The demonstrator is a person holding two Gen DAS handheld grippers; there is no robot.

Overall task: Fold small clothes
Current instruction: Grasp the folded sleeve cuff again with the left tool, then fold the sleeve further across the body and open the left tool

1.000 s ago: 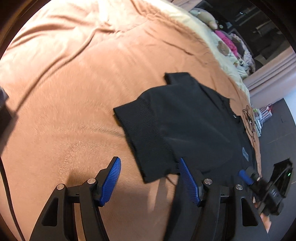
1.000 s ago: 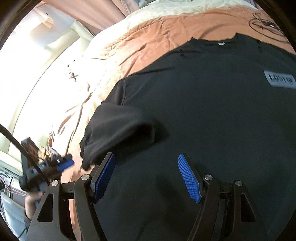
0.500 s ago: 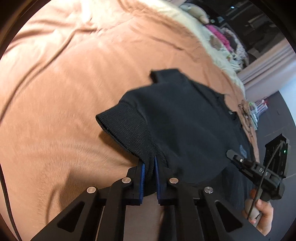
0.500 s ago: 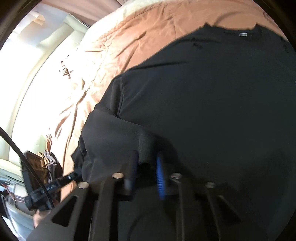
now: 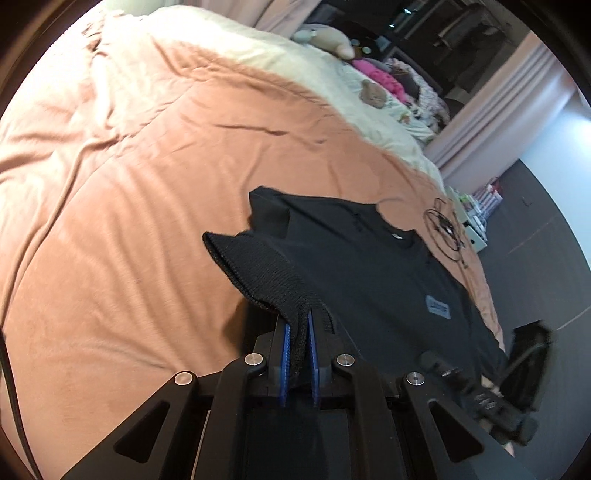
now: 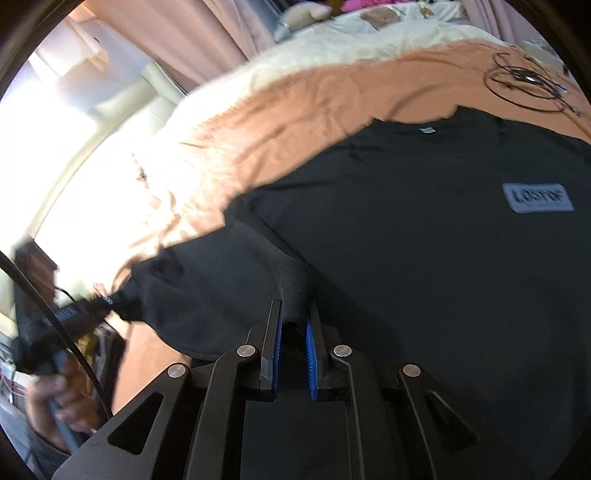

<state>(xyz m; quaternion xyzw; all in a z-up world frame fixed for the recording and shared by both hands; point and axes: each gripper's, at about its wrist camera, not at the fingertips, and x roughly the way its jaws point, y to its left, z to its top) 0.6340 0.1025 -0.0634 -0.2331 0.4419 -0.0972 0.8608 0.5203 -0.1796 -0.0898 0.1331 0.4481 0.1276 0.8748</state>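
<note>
A black T-shirt (image 5: 388,273) with a grey chest label (image 6: 537,197) lies face up on the orange bedspread (image 5: 129,206). My left gripper (image 5: 297,328) is shut on the ribbed cuff of the shirt's sleeve (image 5: 266,273) and holds it raised off the bed. In the right wrist view my right gripper (image 6: 293,325) is shut on a pinched fold of the black T-shirt (image 6: 424,240) near that same sleeve. The left gripper (image 6: 74,314) shows at the left edge there, clamped on the sleeve end, held by a hand (image 6: 55,410).
A cream blanket (image 5: 258,48) covers the far part of the bed, with soft toys and pink clothes (image 5: 380,79) beyond. A coiled black cable (image 5: 443,229) lies on the bedspread past the collar. Pink curtains (image 6: 192,33) hang behind; dark floor (image 5: 535,229) lies to the right.
Both grippers went from wide open to shut on the shirt. The left one has lifted the sleeve cuff off the bed, and the right one has pinched up a fold near the sleeve.
</note>
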